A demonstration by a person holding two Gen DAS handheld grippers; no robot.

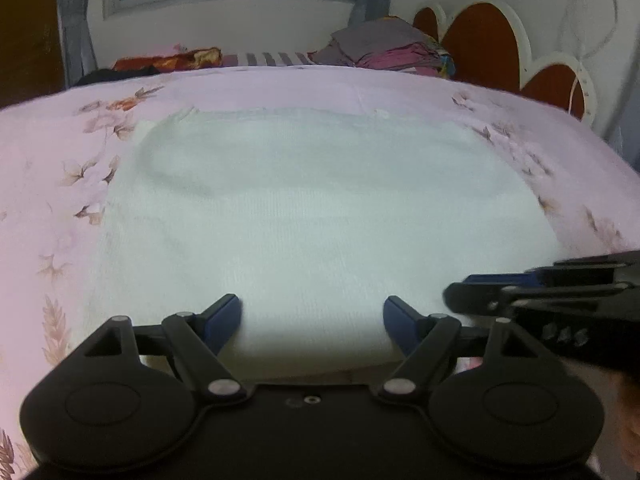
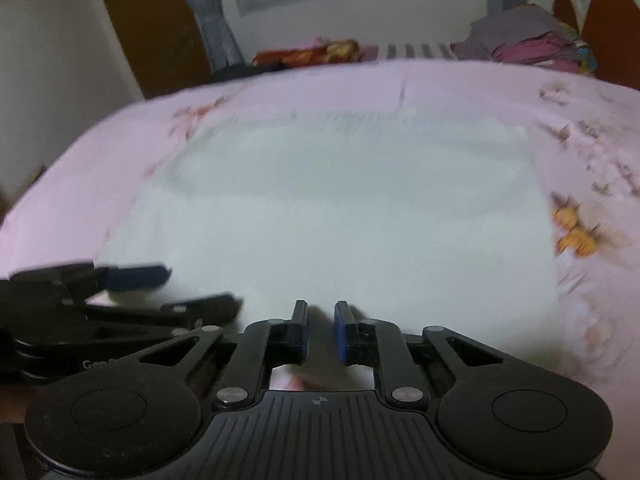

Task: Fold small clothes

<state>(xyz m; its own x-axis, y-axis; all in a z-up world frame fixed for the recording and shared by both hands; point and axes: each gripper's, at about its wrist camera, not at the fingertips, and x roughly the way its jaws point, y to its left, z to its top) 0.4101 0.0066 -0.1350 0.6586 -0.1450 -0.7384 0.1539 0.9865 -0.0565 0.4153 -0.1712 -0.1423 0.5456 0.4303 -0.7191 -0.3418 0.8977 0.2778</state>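
Note:
A white ribbed garment (image 1: 312, 216) lies flat on the pink floral bedsheet (image 1: 48, 160), with a curved armhole seam at its far left. It also shows in the right wrist view (image 2: 344, 216). My left gripper (image 1: 312, 320) is open over the garment's near edge, its blue pads wide apart. My right gripper (image 2: 321, 330) has its jaws close together with a narrow gap, over the same near edge; nothing shows between them. The right gripper shows at the right of the left wrist view (image 1: 520, 292), and the left gripper at the left of the right wrist view (image 2: 160, 288).
A pile of folded clothes (image 1: 392, 48) sits at the far right by the orange and white headboard (image 1: 500, 44). An orange patterned cloth (image 1: 172, 60) lies at the far edge. A window and curtains are behind the bed.

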